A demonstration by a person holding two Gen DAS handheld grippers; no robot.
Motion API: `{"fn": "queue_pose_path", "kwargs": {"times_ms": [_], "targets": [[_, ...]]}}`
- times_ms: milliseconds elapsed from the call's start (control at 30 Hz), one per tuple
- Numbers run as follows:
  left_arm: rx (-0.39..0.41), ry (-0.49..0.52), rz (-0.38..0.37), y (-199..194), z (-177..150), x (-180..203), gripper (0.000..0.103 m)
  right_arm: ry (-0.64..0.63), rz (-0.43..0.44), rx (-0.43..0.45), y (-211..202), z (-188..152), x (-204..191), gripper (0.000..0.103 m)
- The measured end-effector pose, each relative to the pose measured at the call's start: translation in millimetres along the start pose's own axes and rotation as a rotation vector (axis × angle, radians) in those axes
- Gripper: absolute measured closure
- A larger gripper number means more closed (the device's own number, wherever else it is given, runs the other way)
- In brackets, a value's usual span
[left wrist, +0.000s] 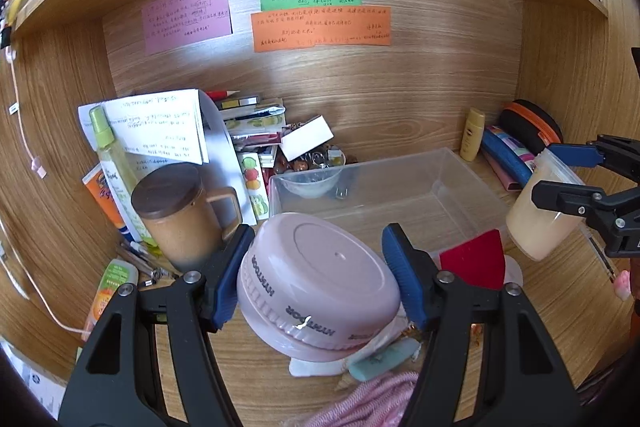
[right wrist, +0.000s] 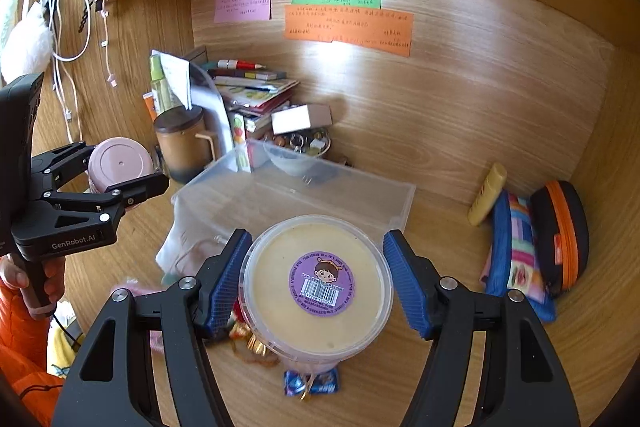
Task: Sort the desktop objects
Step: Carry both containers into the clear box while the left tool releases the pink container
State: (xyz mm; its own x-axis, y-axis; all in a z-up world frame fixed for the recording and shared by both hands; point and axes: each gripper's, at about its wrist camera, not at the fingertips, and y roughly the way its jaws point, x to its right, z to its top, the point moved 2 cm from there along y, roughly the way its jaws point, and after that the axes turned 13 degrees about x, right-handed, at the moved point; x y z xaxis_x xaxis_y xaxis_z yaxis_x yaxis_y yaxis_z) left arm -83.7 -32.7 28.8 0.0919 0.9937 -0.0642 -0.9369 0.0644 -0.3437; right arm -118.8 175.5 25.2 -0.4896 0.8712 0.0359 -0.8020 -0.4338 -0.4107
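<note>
Over the desk, left gripper clamps pink jar; right gripper (seemingly) grips tub.

The left gripper has both blue-padded fingers pressed against the sides of the pink container and carries it tilted. The right gripper spans the lidded tub; its left pad touches the rim, the right pad seems just off it. A bare hand grasps the left tool's handle, orange sleeve below
</note>
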Motion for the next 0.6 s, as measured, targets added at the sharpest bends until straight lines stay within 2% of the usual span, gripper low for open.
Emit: {"fn": "queue_pose_path", "kwargs": {"times_ms": [233,600], "targets": [[-0.025,-0.032,-0.046,30.5,13.9,-9.3,0.038,0.024,0.006,-0.006,23.3,11.9,14.5,0.038],[-0.094,-0.066,-0.084,79.7,16.8,-19.2,0.038,0.035,0.012,-0.048,65.4,15.9,31.7,0.038]]}}
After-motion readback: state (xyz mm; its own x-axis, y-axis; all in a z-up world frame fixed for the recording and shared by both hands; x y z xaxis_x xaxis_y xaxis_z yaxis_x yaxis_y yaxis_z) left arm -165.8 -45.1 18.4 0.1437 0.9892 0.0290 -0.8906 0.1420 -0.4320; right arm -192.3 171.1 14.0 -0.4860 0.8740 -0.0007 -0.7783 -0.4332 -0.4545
